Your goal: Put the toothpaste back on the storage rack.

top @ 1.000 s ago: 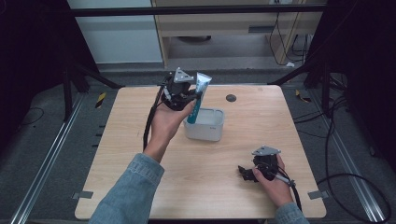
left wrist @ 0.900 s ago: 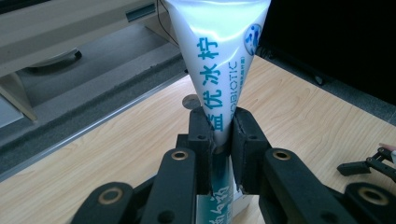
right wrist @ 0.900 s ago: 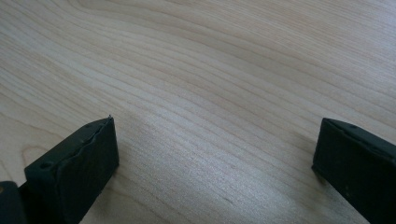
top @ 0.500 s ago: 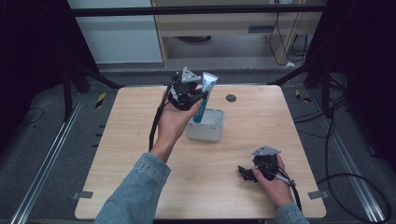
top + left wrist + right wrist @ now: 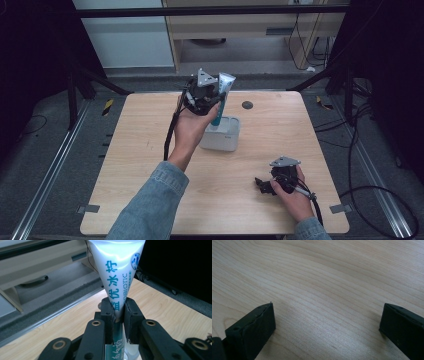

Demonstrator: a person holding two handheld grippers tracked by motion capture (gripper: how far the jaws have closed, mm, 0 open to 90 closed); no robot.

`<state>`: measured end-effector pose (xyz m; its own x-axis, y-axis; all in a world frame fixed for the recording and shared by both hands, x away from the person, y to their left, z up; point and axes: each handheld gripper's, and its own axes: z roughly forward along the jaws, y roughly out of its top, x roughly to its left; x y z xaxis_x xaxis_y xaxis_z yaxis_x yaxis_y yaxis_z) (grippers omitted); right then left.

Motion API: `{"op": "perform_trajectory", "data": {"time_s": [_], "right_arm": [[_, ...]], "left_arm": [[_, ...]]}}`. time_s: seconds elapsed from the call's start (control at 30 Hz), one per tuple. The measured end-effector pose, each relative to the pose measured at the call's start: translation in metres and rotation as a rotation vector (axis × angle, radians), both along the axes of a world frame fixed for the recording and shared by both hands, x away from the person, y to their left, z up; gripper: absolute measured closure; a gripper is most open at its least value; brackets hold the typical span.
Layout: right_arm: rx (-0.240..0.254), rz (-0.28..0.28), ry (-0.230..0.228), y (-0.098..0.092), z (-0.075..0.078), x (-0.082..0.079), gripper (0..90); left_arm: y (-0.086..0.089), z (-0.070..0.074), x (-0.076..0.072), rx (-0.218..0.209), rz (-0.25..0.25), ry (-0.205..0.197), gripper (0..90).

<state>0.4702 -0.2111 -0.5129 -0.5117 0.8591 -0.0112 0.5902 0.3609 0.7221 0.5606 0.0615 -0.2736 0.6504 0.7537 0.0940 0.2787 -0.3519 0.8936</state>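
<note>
Pale wood tabletop point(image 5: 150, 150) runs out ahead of me, with grey floor and a low cabinet beyond its far edge. Nearest to me, my right fingers point(image 5: 263, 185) rest low at the near right corner, spread wide apart with nothing but bare wood grain between them point(image 5: 324, 302). Farther out, my left fingers point(image 5: 119, 315) are clenched on the toothpaste tube point(image 5: 117, 272), gripping it low on its body with the flat crimped end standing up. In the high view that tube point(image 5: 222, 95) stands tilted, its teal lower end down inside the small white holder point(image 5: 227, 140) near the middle of the tabletop. I cannot tell whether its cap touches the bottom. A small dark disc point(image 5: 247, 105) lies beyond the holder. I judge the grasp is done; seating or lifting the tube and letting go remain.
</note>
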Motion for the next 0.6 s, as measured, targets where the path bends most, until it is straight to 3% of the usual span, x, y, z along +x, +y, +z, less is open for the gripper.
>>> {"op": "perform_trajectory", "data": {"time_s": [0.17, 0.33, 0.6], "right_arm": [[0.001, -0.002, 0.000, 0.000, 0.000, 0.000, 0.4], [0.002, -0.002, 0.002, 0.000, 0.000, 0.000, 0.4], [0.003, -0.003, 0.004, 0.000, 0.000, 0.000, 0.4]], "left_arm": [[-0.004, -0.006, 0.009, 0.003, 0.007, -0.017, 79.3], [-0.006, -0.018, 0.023, 0.005, 0.022, 0.001, 79.3], [-0.007, -0.027, 0.032, 0.002, 0.025, 0.012, 79.3]]}}
